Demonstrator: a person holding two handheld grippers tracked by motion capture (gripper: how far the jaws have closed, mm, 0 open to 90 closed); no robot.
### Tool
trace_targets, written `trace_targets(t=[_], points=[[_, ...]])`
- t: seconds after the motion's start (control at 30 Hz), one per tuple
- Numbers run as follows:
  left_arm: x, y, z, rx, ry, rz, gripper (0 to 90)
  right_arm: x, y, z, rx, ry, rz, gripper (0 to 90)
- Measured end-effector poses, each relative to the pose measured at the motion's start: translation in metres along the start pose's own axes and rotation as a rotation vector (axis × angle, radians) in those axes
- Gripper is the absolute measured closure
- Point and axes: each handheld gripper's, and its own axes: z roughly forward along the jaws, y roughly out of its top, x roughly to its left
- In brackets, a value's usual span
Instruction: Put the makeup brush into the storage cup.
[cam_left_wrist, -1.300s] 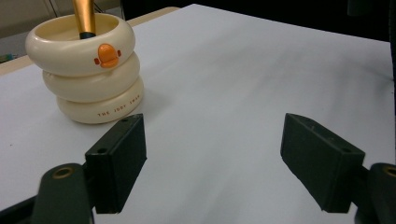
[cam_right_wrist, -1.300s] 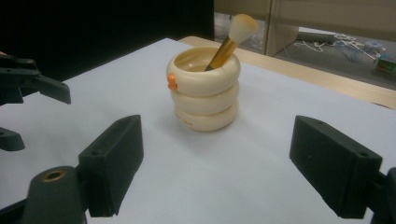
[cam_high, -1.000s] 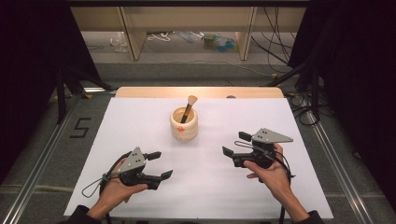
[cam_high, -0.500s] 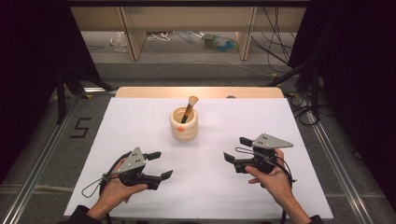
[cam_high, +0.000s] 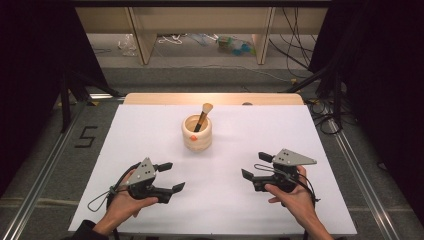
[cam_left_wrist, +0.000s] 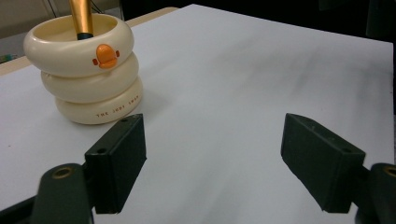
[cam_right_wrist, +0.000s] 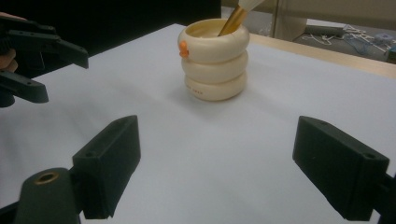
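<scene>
A cream ringed cup (cam_high: 196, 133) with a small orange duck mark stands upright in the middle of the white table (cam_high: 150, 130). A brush with a golden handle (cam_high: 202, 118) leans inside it. The cup shows again in the left gripper view (cam_left_wrist: 83, 70) and in the right gripper view (cam_right_wrist: 215, 60). My left gripper (cam_high: 171, 176) rests near the front left, jaws wide apart, nothing between them (cam_left_wrist: 210, 168). My right gripper (cam_high: 256, 166) sits at the front right, also open and empty (cam_right_wrist: 215, 172). Both point toward the cup, well short of it.
The white sheet ends at a wooden table edge (cam_high: 215, 98) at the back. Wooden furniture legs (cam_high: 142, 35) and loose cables (cam_high: 295, 55) lie on the floor beyond. Metal rails (cam_high: 45, 160) run along both sides. A "5" mark (cam_high: 85, 136) is on the floor at left.
My right gripper has moved back toward the front edge of the table. The left gripper and the cup have stayed where they were.
</scene>
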Motion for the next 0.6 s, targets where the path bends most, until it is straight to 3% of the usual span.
trace_targets(t=[0.1, 0.27, 0.6], points=[[0.000, 0.000, 0.000, 0.001, 0.000, 0.001, 22.1, 0.000, -0.004, -0.001, -0.003, -0.020, -0.017, 15.9], [0.000, 0.000, 0.000, 0.000, 0.000, -0.001, 22.1, -0.001, -0.010, -0.002, -0.005, -0.016, -0.008, 16.0], [0.000, 0.000, 0.000, 0.003, 0.001, 0.000, 22.1, 0.002, -0.019, -0.007, 0.008, -0.031, -0.047, 16.0]])
